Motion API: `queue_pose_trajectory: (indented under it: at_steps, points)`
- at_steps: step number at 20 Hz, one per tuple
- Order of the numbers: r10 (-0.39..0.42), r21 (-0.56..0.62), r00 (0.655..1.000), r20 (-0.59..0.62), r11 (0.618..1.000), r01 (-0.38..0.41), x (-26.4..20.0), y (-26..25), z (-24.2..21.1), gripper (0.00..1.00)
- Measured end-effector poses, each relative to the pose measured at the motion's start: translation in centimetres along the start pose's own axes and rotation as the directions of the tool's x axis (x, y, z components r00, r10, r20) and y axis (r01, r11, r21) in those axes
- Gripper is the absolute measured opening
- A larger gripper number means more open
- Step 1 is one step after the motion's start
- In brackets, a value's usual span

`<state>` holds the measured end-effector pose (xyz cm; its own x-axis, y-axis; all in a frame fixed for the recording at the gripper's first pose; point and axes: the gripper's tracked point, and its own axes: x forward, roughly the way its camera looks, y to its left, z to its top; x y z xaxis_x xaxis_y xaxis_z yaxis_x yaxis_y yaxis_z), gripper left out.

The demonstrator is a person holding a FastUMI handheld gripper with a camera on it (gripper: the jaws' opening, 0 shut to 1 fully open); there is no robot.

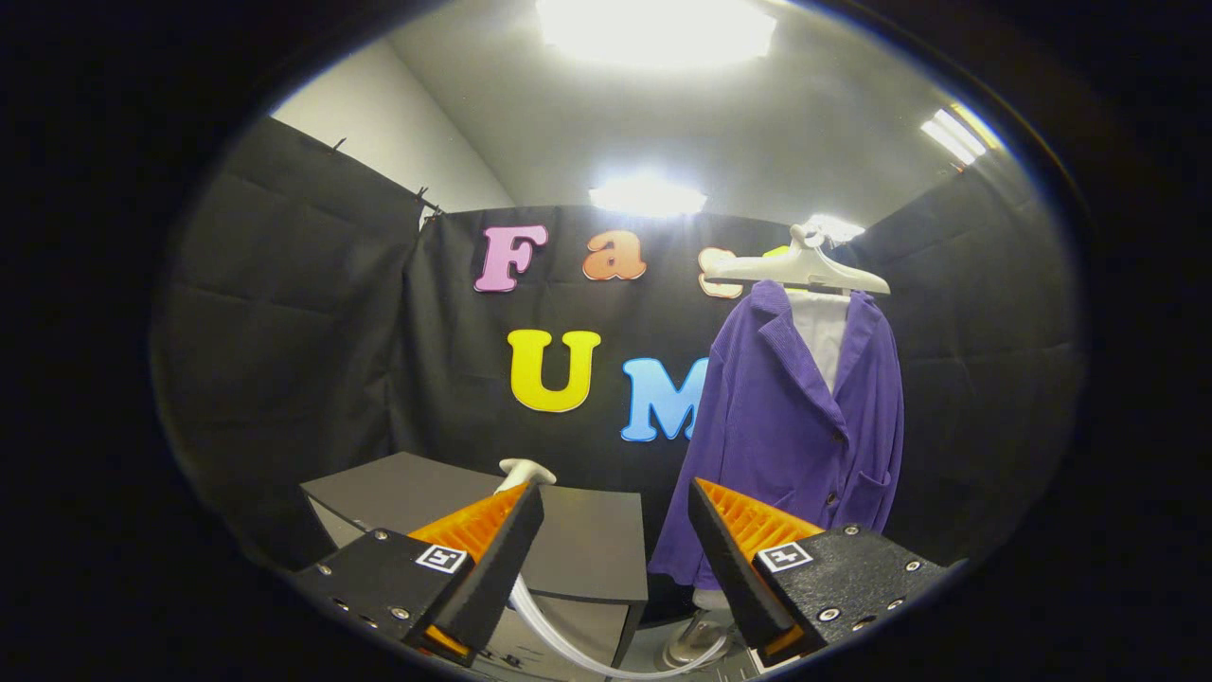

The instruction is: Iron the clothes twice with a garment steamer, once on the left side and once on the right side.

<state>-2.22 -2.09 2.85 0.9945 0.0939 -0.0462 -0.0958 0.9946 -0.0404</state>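
Grey table point(407, 488) left of the jacket, white steamer head point(525, 470) on it – hose point(568, 649) trailing below, gripper point(615, 516) spread wide – 2 fingers holding nothing, purple jacket point(791, 426) on white hanger point(800, 270), beyond the right finger.

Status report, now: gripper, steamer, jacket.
Gripper open, holding nothing. Steamer head on grey table, just beyond one fingertip, hose trailing below. Purple jacket hanging on hanger beyond the other finger. Path clear.

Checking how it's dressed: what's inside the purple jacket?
Inside the purple jacket, on its white hanger, a white panel shows at the collar; the rest is covered. The open tongs hold nothing.
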Motion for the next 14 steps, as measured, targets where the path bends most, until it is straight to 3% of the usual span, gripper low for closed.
queue_pose_trajectory:
  at_steps: [10,14]
  points:
    - [0.133,-0.042,0.99,0.04,0.99,-0.132,-5.1,-1.6,2.1,0.95]
    - [0.22,-0.043,0.975,0.023,0.975,-0.219,-6.2,0.7,2.2,0.95]
